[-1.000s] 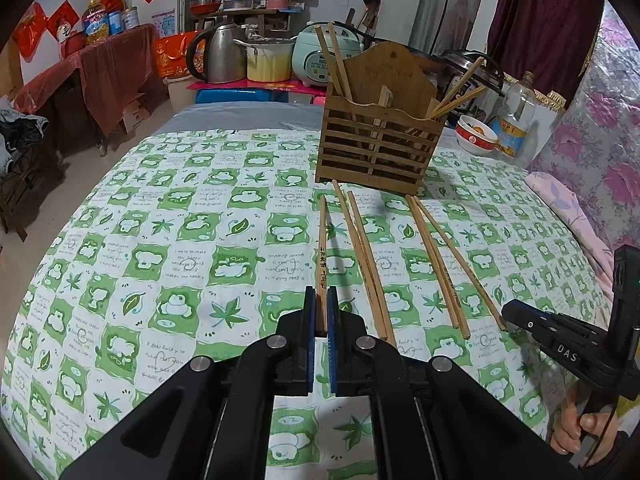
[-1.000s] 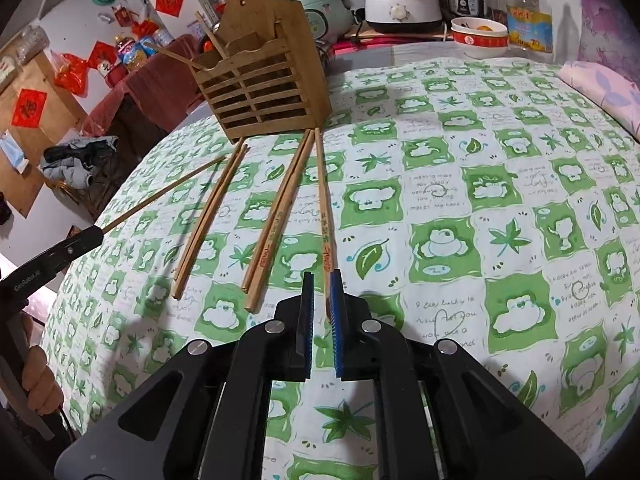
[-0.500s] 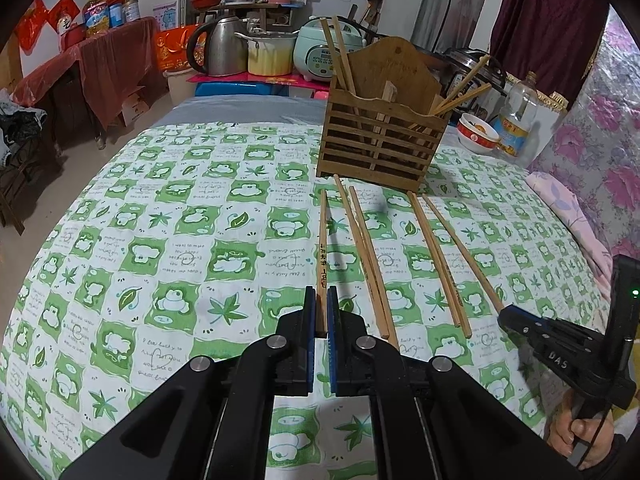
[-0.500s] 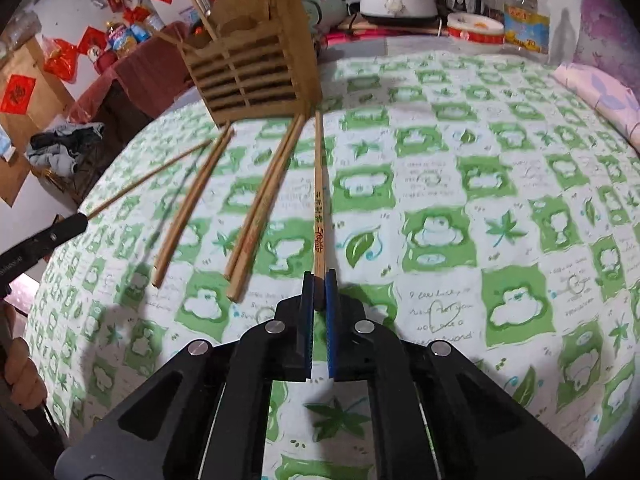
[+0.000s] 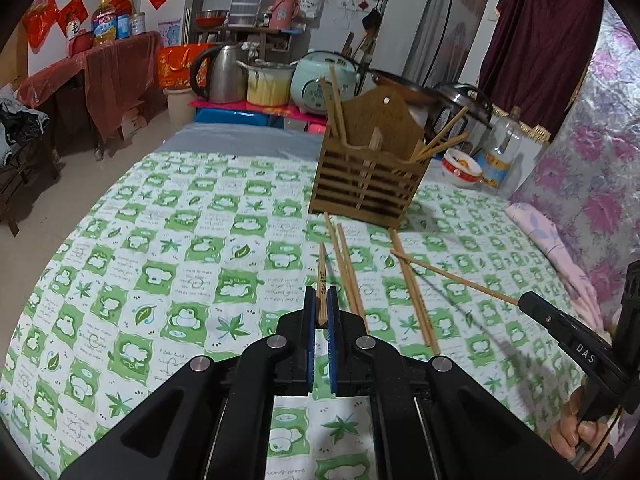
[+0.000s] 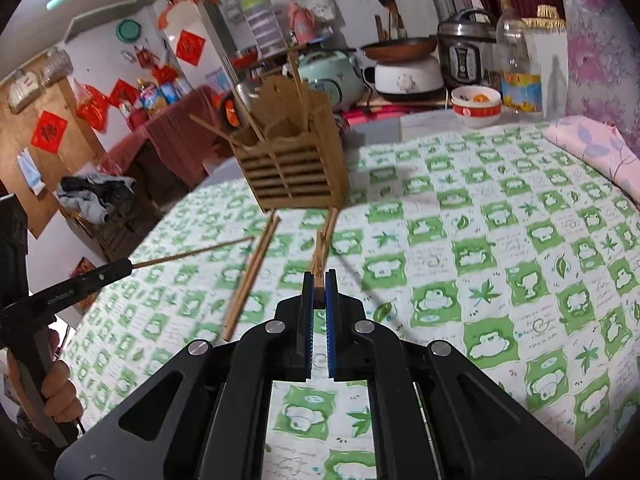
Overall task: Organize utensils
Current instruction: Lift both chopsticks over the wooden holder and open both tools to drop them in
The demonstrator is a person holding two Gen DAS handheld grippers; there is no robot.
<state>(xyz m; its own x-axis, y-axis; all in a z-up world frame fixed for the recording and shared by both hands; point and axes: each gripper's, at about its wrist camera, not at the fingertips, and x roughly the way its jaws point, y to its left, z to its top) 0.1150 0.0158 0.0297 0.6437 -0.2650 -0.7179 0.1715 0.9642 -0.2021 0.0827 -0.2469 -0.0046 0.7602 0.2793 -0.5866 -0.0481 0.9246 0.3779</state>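
Note:
My left gripper (image 5: 320,304) is shut on one wooden chopstick (image 5: 321,276) and holds it lifted, pointing at the wooden slatted holder (image 5: 368,184). My right gripper (image 6: 319,286) is shut on another chopstick (image 6: 319,258), lifted above the cloth. Each gripper shows in the other's view with its chopstick: the right one (image 5: 520,300) and the left one (image 6: 128,266). Several chopsticks (image 5: 348,272) still lie on the green checked tablecloth (image 5: 200,264) in front of the holder. The holder has several chopsticks standing in it.
Behind the holder stand a red-rimmed bowl (image 5: 460,166), a bottle (image 5: 500,152), a rice cooker (image 5: 320,86) and a kettle (image 5: 220,74). A pink floral cushion (image 5: 552,240) lies at the table's right edge. The floor drops off on the left.
Both grippers have lifted their chopsticks off the cloth and raised them. The right gripper closed on its chopstick during this second.

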